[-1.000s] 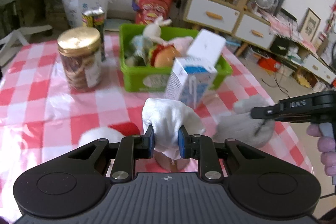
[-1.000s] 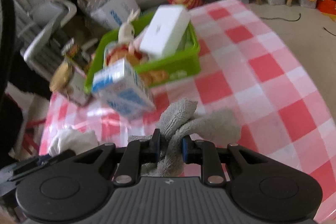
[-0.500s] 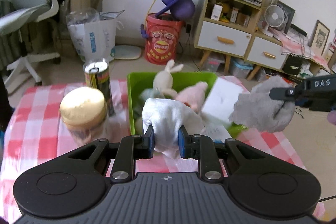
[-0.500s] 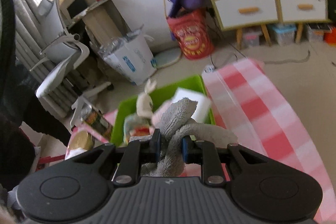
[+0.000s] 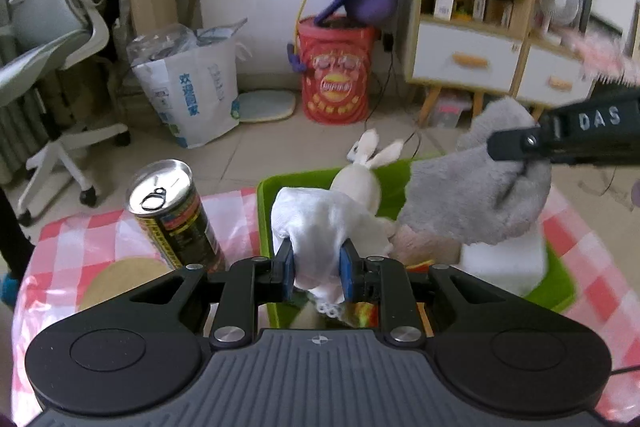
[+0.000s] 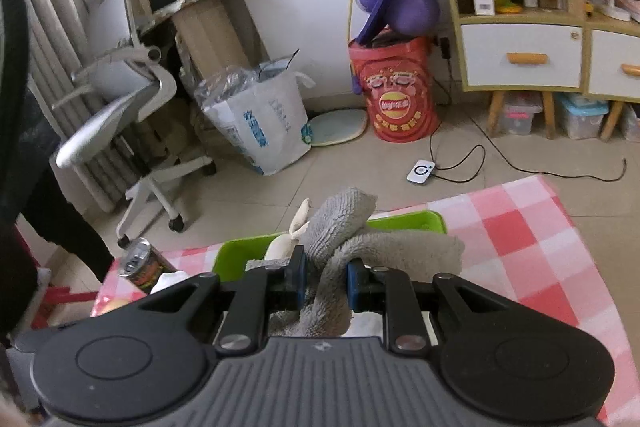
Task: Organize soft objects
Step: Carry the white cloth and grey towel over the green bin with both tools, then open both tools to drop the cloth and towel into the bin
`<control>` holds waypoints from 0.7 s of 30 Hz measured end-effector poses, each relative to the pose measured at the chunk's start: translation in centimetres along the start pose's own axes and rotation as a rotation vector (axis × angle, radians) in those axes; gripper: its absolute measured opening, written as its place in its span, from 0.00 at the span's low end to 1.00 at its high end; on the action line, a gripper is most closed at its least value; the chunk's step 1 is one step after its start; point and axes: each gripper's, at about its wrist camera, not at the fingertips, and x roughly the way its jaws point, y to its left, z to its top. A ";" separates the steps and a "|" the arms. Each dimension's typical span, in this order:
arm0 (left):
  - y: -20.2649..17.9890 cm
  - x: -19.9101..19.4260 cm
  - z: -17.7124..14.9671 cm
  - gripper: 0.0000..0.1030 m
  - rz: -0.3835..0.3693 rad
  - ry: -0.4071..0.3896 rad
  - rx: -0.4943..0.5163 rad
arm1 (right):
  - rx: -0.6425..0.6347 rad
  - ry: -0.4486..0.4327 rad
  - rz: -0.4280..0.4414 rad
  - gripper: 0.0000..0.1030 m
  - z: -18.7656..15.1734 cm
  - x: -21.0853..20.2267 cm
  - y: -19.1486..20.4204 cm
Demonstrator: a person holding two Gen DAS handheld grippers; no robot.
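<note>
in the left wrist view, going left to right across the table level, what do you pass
drink can → white cloth pinched in the left claw → grey plush towel pinched in the right claw

A bin [image 5: 265,227] is set on the table [image 5: 80,239]; a can [image 5: 172,215] is stood to its left. A plush rabbit [image 5: 360,179] and a box [image 5: 504,259] are held inside the bin.
</note>
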 end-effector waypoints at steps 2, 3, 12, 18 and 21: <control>-0.1 1.1 -0.2 0.21 0.018 0.018 0.024 | -0.019 0.023 -0.010 0.04 -0.2 1.6 0.0; -0.2 1.6 -0.2 0.21 0.023 0.025 0.033 | -0.032 0.035 -0.019 0.04 -0.3 2.4 0.1; -0.5 4.1 -0.7 0.21 0.030 0.075 0.090 | -0.089 0.120 -0.035 0.04 -1.9 6.7 -0.6; -0.1 4.9 -1.2 0.24 0.024 0.106 0.063 | -0.102 0.127 -0.032 0.04 -2.5 7.4 -0.9; 0.2 4.5 -0.9 0.29 0.021 0.099 0.054 | -0.084 0.128 -0.024 0.06 -2.1 7.2 -1.1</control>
